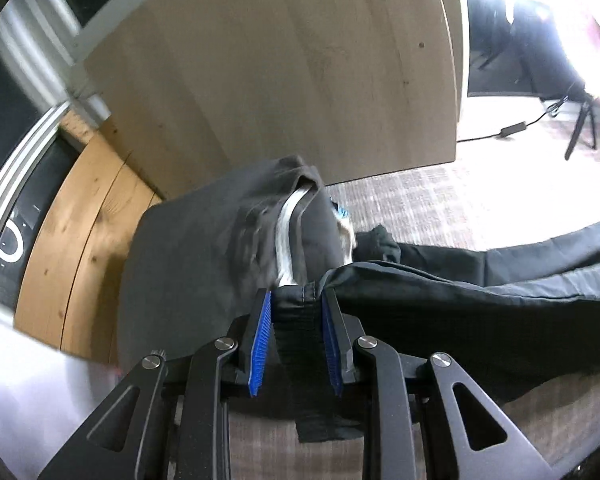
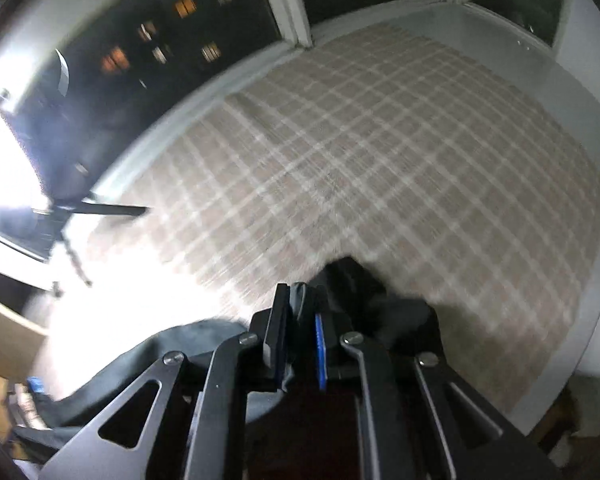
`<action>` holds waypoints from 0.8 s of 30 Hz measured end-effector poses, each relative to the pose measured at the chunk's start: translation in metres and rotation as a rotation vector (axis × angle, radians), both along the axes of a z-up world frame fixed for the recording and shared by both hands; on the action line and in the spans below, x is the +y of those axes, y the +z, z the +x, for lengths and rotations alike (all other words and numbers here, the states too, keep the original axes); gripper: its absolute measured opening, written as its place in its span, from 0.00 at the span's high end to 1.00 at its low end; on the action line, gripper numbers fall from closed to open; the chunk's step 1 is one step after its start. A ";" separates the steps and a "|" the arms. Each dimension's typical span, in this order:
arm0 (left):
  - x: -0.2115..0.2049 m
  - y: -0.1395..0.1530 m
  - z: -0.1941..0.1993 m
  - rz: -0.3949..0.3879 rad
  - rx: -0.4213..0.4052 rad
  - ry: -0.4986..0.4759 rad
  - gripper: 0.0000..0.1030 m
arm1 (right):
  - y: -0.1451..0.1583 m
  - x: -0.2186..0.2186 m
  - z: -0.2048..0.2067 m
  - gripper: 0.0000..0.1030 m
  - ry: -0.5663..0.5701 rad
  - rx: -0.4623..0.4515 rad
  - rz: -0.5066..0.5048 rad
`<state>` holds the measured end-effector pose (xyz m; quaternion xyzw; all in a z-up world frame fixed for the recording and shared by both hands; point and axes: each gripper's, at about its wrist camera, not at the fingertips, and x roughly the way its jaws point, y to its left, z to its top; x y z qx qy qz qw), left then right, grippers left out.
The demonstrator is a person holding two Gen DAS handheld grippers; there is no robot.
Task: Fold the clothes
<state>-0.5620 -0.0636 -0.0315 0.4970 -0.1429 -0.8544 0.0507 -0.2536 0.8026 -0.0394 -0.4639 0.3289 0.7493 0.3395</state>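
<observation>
Left gripper point(image 1: 296, 300): I have it clenched on the ribbed elastic band of a dark garment point(image 1: 460, 300), the blue pads point(image 1: 260, 340) pressing the band from both sides.

Right gripper point(image 2: 300, 308): also clamped, on a bunched edge of the same dark cloth point(image 2: 160, 368), which trails off to the lower left of that view.

Garment position: held up between my two grippers above the checked carpet point(image 2: 380, 160), near the pale wooden table point(image 1: 280, 60); a grey garment point(image 1: 188, 248) hangs over the table's near corner, just beyond the left fingers.

Long axis: in the left view the dark cloth runs from the pinched band out to the right edge, so I judge its length lies roughly side to side between the grippers (the far end is out of frame, and which end is hem I cannot tell).

Step in hand: spreading the piece before the first fold, I judge.

Doing it well: I would keep both grips level, draw them apart until the sag goes, and lower the cloth flat without twisting the band (the right view is motion-blurred, so slower is safer).
</observation>
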 end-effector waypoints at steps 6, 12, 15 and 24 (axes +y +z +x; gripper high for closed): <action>0.025 -0.030 -0.034 -0.109 -0.078 0.019 0.71 | -0.052 0.022 -0.051 0.76 0.042 -0.190 -0.032; 0.020 -0.023 -0.034 -0.140 -0.088 0.036 0.63 | -0.035 0.008 -0.045 0.65 0.096 -0.213 0.027; 0.014 -0.011 -0.024 -0.123 -0.069 0.047 0.62 | -0.017 -0.005 -0.038 0.64 0.124 -0.194 0.074; 0.051 -0.020 0.052 0.024 -0.073 -0.125 0.53 | -0.001 -0.112 -0.013 0.46 0.297 -0.052 0.049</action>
